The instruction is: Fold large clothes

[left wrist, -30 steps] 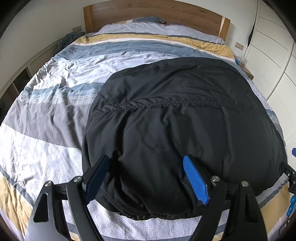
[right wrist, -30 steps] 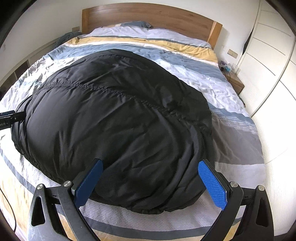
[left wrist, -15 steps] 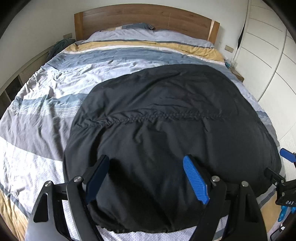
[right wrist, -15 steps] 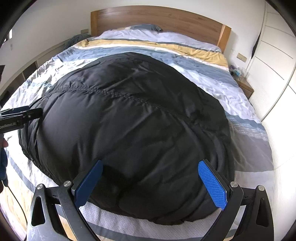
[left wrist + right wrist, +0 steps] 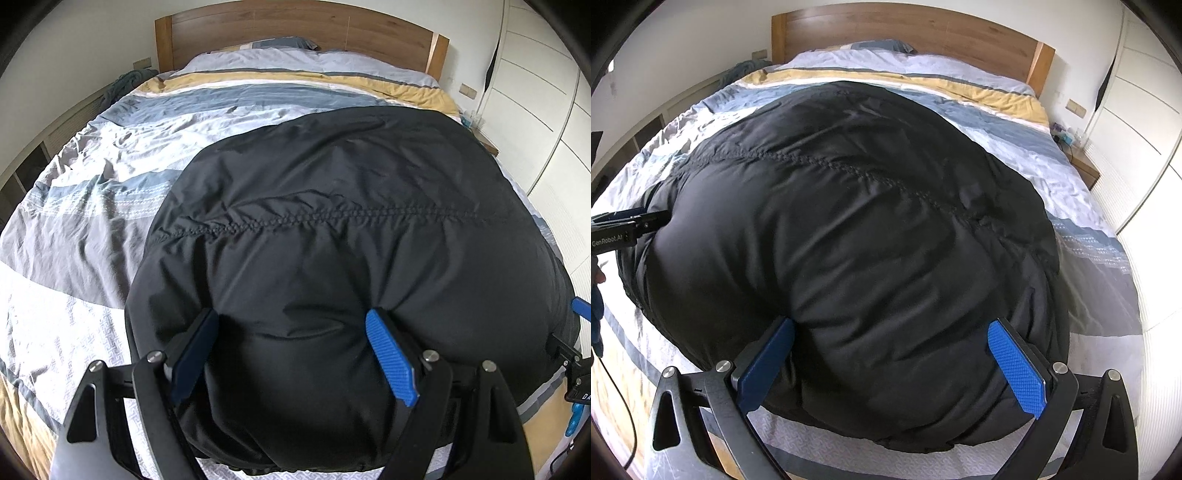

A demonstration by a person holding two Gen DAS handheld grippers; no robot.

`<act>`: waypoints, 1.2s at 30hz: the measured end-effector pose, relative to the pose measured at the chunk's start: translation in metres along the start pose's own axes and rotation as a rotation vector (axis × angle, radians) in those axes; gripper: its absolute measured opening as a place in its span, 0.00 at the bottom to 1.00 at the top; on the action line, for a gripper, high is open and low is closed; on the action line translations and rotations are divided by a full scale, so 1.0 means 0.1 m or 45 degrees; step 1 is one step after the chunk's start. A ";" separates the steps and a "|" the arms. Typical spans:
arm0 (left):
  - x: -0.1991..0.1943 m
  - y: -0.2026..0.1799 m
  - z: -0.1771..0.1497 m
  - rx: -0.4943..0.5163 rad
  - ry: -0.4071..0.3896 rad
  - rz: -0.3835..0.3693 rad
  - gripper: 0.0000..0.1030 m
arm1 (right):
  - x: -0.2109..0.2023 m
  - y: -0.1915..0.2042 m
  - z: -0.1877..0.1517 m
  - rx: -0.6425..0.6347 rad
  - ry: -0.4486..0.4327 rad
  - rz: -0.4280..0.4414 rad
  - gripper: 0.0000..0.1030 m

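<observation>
A bed (image 5: 92,229) with a striped cover of grey, blue, white and mustard bands fills both views; its wooden headboard (image 5: 295,29) runs along the top of each frame. A large black padded jacket (image 5: 332,240) lies on the cover, filling the centre and right of the left wrist view and the centre and left of the right wrist view, with a puckered stitched seam crossing it.

The left claw (image 5: 291,328), at the bottom of its own view, stands wide, its blue pads pressed into the near edge of the jacket with a bulge of fabric between them. The right claw (image 5: 892,336) likewise stands wide at the bottom of its view, with the jacket's near edge bulging between its pads; whether either claw truly clamps the cloth cannot be told.

Only the left wrist view shows the bare bed cover to the left of the jacket. Only the right wrist view shows a small bedside stand (image 5: 1082,162) with small items at the right edge, and the cover lower right of the jacket. White cupboard doors (image 5: 546,110) occupy the right of both frames.

At the left edge of the right wrist view, the other claw's body bears the words "GenRobot.AI". At the right edge of the left wrist view, a label begins "DA"; the rest is cut off.
</observation>
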State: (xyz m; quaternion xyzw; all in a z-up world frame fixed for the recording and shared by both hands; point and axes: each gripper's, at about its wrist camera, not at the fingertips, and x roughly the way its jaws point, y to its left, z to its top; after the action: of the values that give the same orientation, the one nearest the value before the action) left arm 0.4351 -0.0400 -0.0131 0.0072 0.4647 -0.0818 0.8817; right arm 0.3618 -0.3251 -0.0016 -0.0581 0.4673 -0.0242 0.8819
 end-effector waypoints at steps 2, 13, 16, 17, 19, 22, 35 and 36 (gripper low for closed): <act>0.00 0.00 -0.01 -0.002 0.001 0.000 0.80 | 0.01 -0.03 -0.02 -0.005 0.003 -0.002 0.99; -0.01 0.24 -0.04 -0.032 0.026 0.002 0.80 | 0.07 -0.28 -0.09 -0.017 0.026 -0.038 0.99; -0.03 0.29 -0.06 -0.026 0.019 -0.024 0.80 | 0.08 -0.30 -0.09 -0.016 0.030 -0.037 0.99; -0.04 0.29 -0.07 -0.023 0.020 -0.028 0.80 | 0.08 -0.31 -0.09 -0.014 0.031 -0.036 0.99; -0.05 0.31 -0.08 -0.020 0.031 -0.047 0.80 | 0.09 -0.32 -0.09 -0.009 0.036 -0.033 0.99; -0.04 0.36 -0.08 -0.023 0.073 -0.077 0.80 | 0.09 -0.33 -0.09 -0.014 0.041 -0.031 0.99; -0.16 0.79 -0.14 -0.115 0.082 -0.064 0.80 | 0.11 -0.41 -0.07 -0.042 0.059 -0.041 0.99; -0.16 0.84 -0.15 -0.129 0.087 -0.057 0.80 | 0.11 -0.42 -0.07 -0.041 0.061 -0.041 0.99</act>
State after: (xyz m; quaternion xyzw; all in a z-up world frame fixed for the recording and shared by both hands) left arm 0.4268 0.0465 -0.0142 -0.0450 0.4980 -0.0778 0.8625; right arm 0.3627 -0.3687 -0.0090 -0.0795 0.4875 -0.0324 0.8689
